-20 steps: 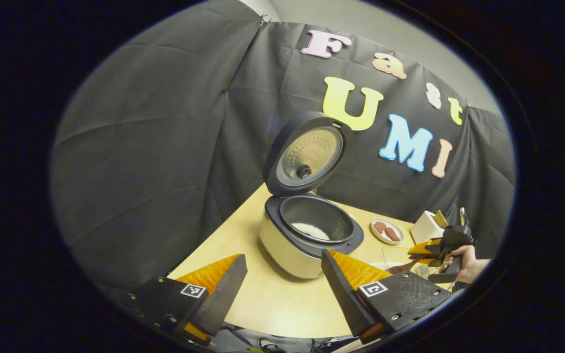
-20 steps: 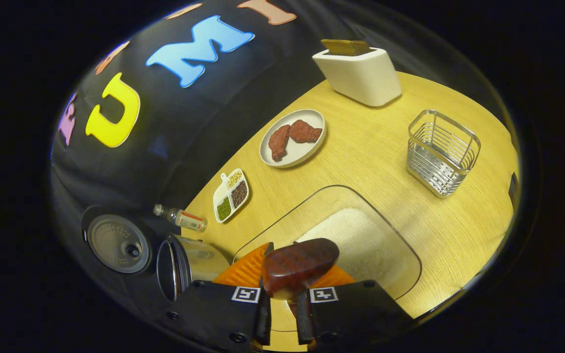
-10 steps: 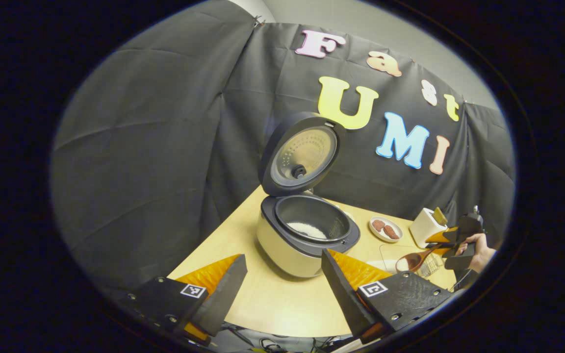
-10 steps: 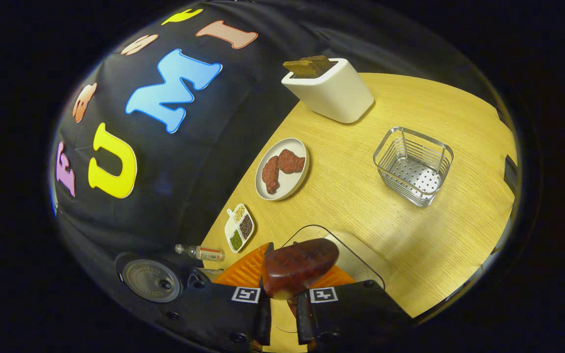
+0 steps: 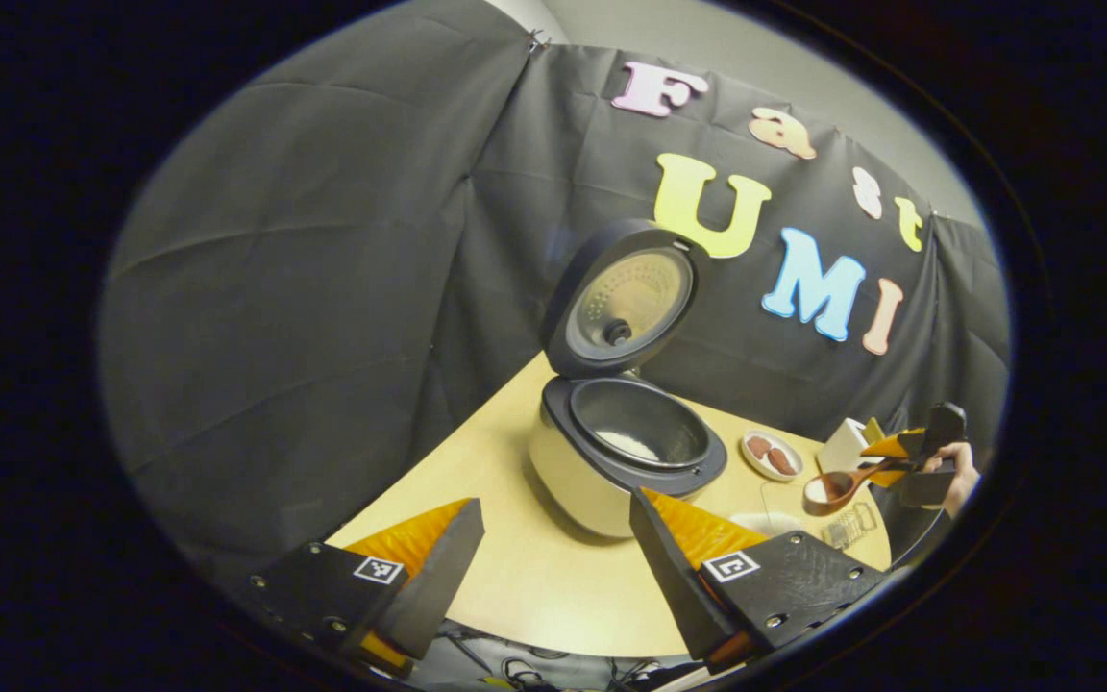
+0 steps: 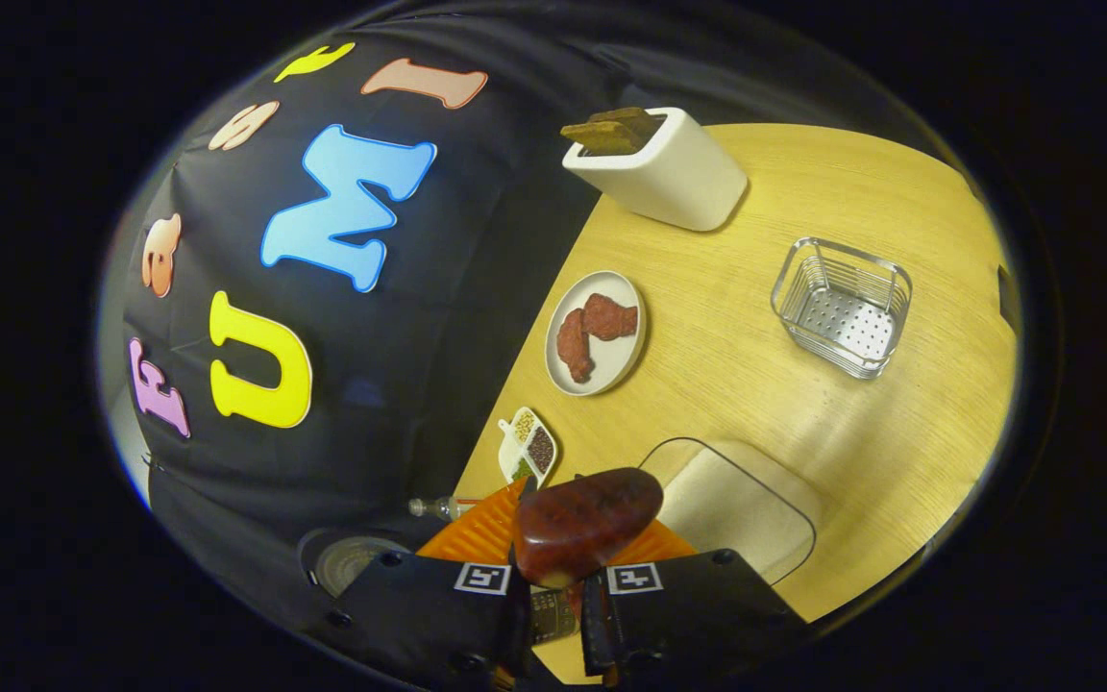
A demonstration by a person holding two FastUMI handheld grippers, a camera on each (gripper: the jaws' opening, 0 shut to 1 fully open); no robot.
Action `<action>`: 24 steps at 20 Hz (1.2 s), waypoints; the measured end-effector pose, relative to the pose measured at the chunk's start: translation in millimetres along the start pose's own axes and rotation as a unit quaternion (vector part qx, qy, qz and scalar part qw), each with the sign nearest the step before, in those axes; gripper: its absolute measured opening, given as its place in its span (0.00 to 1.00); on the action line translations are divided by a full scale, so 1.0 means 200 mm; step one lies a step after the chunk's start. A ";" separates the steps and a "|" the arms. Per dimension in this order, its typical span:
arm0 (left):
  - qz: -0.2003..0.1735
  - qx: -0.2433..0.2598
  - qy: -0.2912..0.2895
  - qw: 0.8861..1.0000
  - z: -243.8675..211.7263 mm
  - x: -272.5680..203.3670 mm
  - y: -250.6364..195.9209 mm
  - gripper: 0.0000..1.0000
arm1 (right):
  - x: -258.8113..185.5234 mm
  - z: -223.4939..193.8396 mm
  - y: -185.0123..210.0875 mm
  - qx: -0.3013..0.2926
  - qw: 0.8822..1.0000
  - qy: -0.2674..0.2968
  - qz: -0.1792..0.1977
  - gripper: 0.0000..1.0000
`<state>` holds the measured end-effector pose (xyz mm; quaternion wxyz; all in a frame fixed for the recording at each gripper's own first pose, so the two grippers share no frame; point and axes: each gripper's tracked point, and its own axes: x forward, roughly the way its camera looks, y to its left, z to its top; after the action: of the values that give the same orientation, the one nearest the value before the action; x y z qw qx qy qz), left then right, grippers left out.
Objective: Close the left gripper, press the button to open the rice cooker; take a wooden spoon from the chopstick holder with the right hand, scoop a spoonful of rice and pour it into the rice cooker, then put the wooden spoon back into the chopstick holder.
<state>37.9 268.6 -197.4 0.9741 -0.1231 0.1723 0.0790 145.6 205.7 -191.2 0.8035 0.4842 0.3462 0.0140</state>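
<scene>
The rice cooker (image 5: 611,452) stands on the table with its lid (image 5: 626,303) raised, and white rice lies in the pot. My left gripper (image 5: 553,500) hovers in front of it, open and holding nothing. At the far right of the left gripper view, a hand holds my right gripper (image 5: 909,461), which is shut on the handle of the wooden spoon (image 5: 827,488). The spoon is in the air with something pale in its bowl. In the right gripper view, the spoon's bowl (image 6: 587,524) hangs over the clear rice tray (image 6: 741,505). The wire chopstick holder (image 6: 842,308) stands beyond it.
A white toaster (image 6: 659,168) with bread stands at the back. Nearer are a plate of meat (image 6: 597,332), a small divided dish of beans (image 6: 529,450) and a small bottle (image 6: 438,506) by the black cloth wall. The table edge runs just below my left gripper.
My right gripper has lifted the spoon up and away from the rice tray, which now looks smaller beneath it. The left gripper has shifted only slightly and stays open.
</scene>
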 end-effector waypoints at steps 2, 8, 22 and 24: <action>0.005 -0.008 -0.001 1.000 -0.01 -0.01 0.02 0.97 | 0.01 -0.01 0.09 -0.002 1.000 0.005 0.014 0.22; 0.026 -0.024 0.003 0.999 -0.07 -0.07 0.09 0.97 | 0.09 -0.11 0.40 -0.019 0.998 0.034 0.056 0.22; 0.069 -0.048 -0.002 0.996 -0.05 -0.11 0.27 0.97 | 0.37 -0.63 1.01 -0.110 0.979 0.127 0.112 0.22; 0.080 -0.037 -0.004 0.996 -0.02 -0.12 0.32 0.97 | 0.43 -0.70 1.05 -0.140 0.975 0.136 0.111 0.22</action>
<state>1.1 326.2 -206.8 0.9601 -0.1449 0.1745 0.1636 195.9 455.9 -113.5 0.8021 0.3963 0.3906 0.2170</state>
